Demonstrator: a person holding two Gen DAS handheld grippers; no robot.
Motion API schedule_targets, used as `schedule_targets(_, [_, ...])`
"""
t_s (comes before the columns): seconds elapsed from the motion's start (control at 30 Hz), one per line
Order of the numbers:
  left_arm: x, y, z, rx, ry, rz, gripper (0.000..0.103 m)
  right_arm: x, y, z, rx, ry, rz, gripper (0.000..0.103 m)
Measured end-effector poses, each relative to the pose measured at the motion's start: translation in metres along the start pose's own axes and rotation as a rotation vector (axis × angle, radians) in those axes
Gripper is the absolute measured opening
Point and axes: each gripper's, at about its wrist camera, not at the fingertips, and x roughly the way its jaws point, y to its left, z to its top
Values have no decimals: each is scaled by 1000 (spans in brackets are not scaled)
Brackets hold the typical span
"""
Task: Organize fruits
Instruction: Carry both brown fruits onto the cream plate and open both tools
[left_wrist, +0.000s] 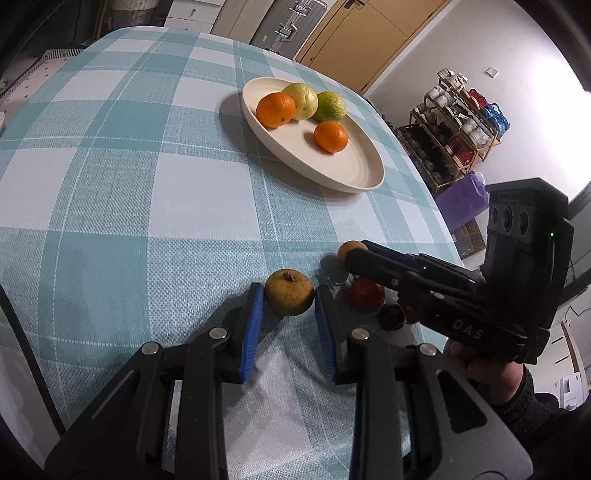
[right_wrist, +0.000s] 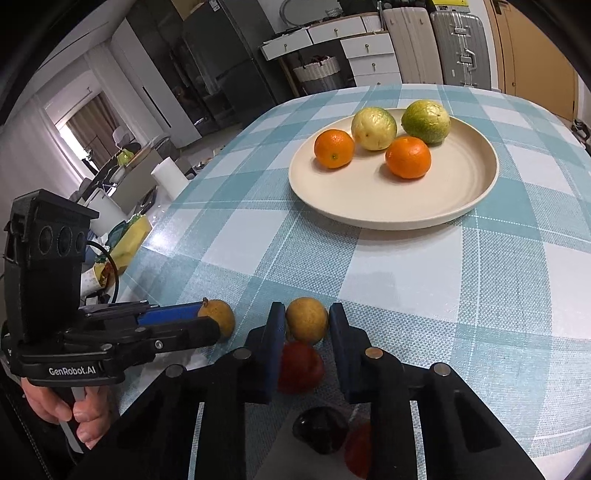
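Four citrus fruits already sit on the plate (right_wrist: 480, 192) mid-desk; near the desk's front edge, the left tool (left_wrist: 289, 295) clamps one brown fruit (left_wrist: 289, 297), the right tool (right_wrist: 306, 323) another (right_wrist: 306, 319); a red fruit (right_wrist: 299, 365) and a dark fruit (right_wrist: 320, 430) wait.

Two oranges (right_wrist: 334, 148) and two green-yellow citrus (right_wrist: 373, 128) on cream plate (right_wrist: 461, 199); brownish fruits (right_wrist: 306, 320) near table edge.

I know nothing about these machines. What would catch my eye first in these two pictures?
Probably the cream plate on the blue-checked tablecloth, holding two bright oranges and two yellow-green fruits. Nearer the table's edge, each hand-held gripper has its blue pads against a small brownish-yellow fruit: the left gripper on one, the right gripper on another, with a red fruit just behind it.
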Motion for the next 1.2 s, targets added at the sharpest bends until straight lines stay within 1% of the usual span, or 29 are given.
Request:
schedule_targets(0.2, [1,-3,12,12,-11,6,25,-13,-7,3,26,-52,35,25])
schedule_targets(0.33, [2,-9,26,23,-24,6,25,-22,-11,9,35,-82,49,25])
schedule_targets(0.67, [5,-31,85,54,-85,16,25,-46,-33,34,68,-157,55,25])
schedule_targets(0.8, [16,-37,111,50,-88,11,25,-54,-42,49,73,-182,49,25])
schedule_targets(0.97, [34,-42,136,54,-80,21,25,-58,-49,66,78,-206,47,25])
schedule_targets(1.2, [60,-45,158,56,-56,27,25,-49,-64,90,114,-218,58,25])
